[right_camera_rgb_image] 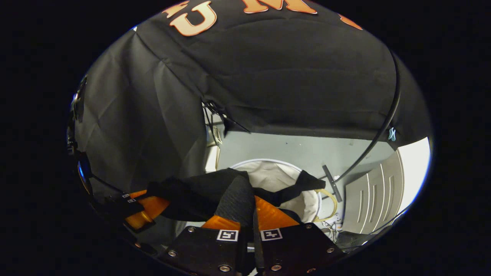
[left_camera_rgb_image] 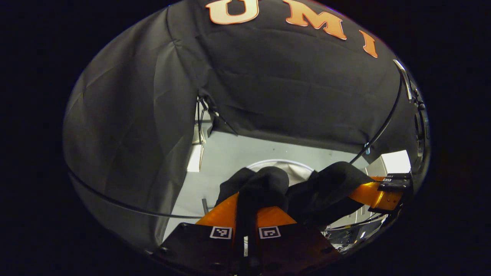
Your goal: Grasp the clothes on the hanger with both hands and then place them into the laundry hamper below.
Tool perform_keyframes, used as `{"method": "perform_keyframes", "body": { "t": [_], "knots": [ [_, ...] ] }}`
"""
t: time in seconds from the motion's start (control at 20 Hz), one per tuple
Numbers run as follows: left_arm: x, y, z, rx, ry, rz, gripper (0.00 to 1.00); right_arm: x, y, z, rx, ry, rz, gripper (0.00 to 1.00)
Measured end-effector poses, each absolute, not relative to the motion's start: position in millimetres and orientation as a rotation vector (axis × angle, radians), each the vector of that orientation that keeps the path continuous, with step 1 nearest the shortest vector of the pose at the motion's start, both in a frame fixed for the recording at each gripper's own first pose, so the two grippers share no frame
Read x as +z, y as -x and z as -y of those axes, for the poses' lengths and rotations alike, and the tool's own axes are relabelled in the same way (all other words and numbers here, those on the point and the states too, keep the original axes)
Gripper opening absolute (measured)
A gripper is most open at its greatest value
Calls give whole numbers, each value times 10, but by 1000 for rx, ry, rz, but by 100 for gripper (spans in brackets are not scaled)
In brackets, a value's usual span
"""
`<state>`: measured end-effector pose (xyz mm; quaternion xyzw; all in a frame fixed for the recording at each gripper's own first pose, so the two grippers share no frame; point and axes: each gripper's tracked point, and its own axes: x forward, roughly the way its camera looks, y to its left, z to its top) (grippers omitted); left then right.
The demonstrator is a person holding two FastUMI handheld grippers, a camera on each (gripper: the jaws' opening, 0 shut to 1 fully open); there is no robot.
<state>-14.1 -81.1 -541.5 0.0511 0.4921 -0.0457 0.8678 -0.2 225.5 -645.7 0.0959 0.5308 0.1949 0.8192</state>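
Both tongs clamp dark garment (right_camera_rgb_image: 199, 193), hiding hamper (right_camera_rgb_image: 268, 174) partly.

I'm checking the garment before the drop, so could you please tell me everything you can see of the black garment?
The black garment is a dark, soft, knit-looking cloth, bunched and creased. It is stretched between the two tongs: the right tongs pinch one fold, and the left tongs pinch another. It hangs above the white-lined laundry hamper, one corner trailing over its rim. Whether it touches the liner cannot be told.
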Motion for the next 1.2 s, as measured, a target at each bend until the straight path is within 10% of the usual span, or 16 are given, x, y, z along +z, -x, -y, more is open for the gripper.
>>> {"method": "perform_keyframes", "body": {
  "t": [0.25, 0.75, 0.85, 1.0, 1.2],
  "knots": [
    [-5764, 308, 507, -44, -184, -1130, 12, -6841, 153, -2141, 335, -145, -1221, 1],
    [-5732, 279, 488, -69, -180, -1145, 36, -6715, 220, -1835, 235, -110, -1235, 48],
    [-5616, 245, 516, -73, -188, -1130, 56, -6661, 213, -1763, 223, -92, -1221, 57],
    [-5451, 233, 492, -71, -207, -1100, 51, -6516, 203, -1676, 211, -63, -1201, 86],
    [-5131, 179, 500, -64, -199, -1044, 68, -6115, 167, -1592, 213, -23, -1132, 93]
  ]
}}
